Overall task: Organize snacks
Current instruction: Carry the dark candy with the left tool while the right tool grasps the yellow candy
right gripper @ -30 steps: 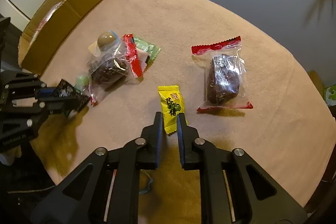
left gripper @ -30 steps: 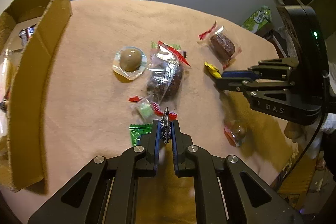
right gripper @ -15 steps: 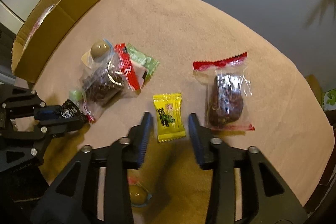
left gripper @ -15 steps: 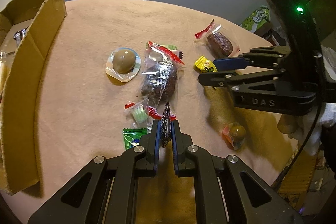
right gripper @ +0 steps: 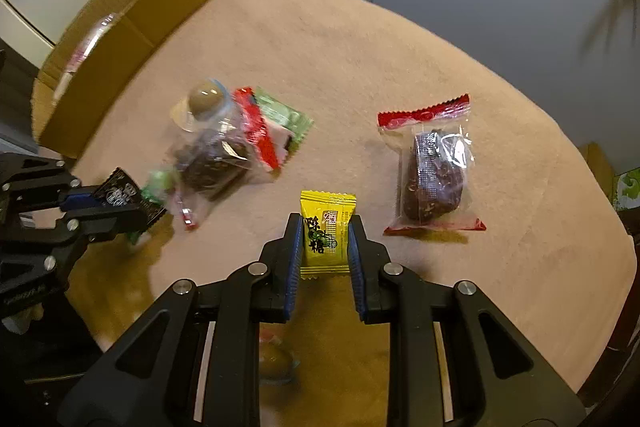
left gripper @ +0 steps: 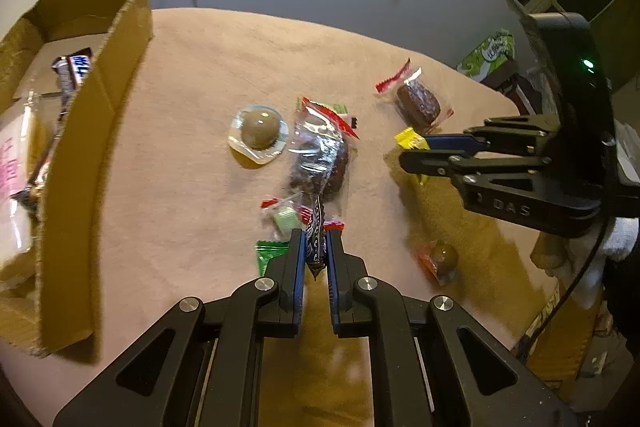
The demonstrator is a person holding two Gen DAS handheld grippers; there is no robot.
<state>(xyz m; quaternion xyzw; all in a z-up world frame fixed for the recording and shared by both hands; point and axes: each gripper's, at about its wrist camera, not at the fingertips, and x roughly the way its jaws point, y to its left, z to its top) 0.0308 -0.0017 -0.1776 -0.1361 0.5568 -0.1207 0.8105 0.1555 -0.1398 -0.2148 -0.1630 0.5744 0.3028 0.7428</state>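
Note:
My left gripper [left gripper: 315, 239] is shut on a small dark candy wrapper [left gripper: 315, 243] and holds it above the table; it also shows in the right wrist view [right gripper: 120, 193]. My right gripper [right gripper: 324, 227] is open, its jaws on either side of a yellow candy packet [right gripper: 326, 233] that lies on the tan tablecloth [right gripper: 360, 67]. In the left wrist view the yellow packet [left gripper: 410, 139] sits at the right gripper's tips [left gripper: 416, 151]. A cardboard box [left gripper: 80, 131] with snacks inside stands at the left.
Loose snacks lie on the table: a round chocolate in a clear cup [left gripper: 259, 130], a clear bag with a dark cake [left gripper: 320, 159], a second cake packet with red ends [right gripper: 434, 171], green candies [left gripper: 270, 255], and a round orange-wrapped sweet [left gripper: 440, 259].
My right gripper opened, let the yellow packet lie on the table, and now has narrowed around it again. My left gripper keeps its dark wrapper and has shifted relative to the box.

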